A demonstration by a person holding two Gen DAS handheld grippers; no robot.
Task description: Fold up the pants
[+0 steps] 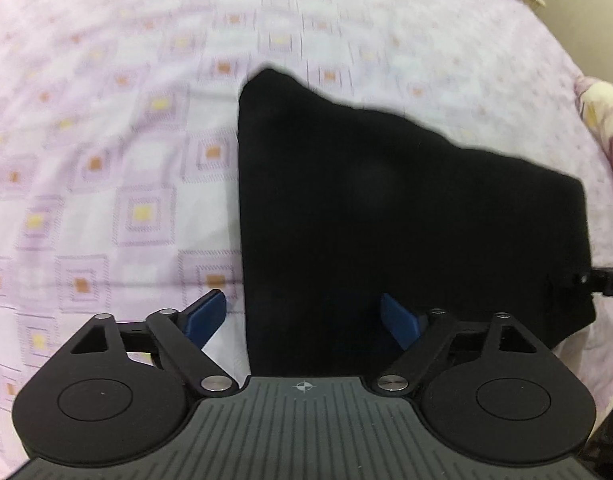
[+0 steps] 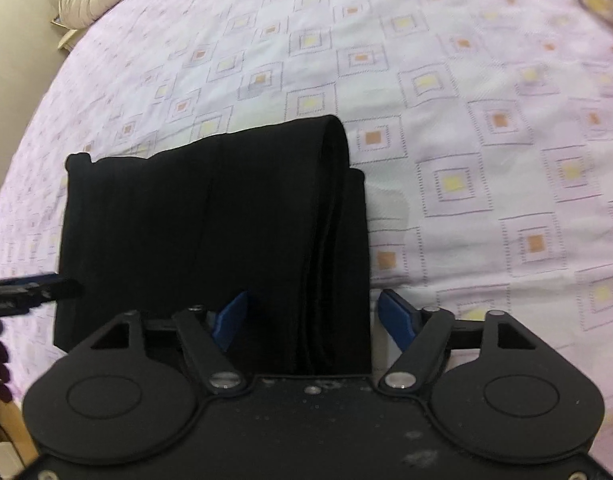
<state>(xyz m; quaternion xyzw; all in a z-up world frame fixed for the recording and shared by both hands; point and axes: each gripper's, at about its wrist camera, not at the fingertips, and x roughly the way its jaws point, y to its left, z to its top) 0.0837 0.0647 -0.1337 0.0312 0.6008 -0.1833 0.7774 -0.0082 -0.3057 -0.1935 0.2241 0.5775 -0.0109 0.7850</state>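
Left wrist view: left tongs (image 1: 304, 318) spread wide over folded black pants (image 1: 386, 220) on the bed (image 1: 106, 140). Right tongs (image 2: 312, 316) likewise wide, straddling the pants' right edge.

Both wrist views look down, close, sharing the pants (image 1: 386, 220).

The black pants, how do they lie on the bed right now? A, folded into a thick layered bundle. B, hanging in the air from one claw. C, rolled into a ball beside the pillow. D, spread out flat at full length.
A: the right wrist view shows the black pants stacked in layers with a rounded fold edge, resting on the bedsheet.
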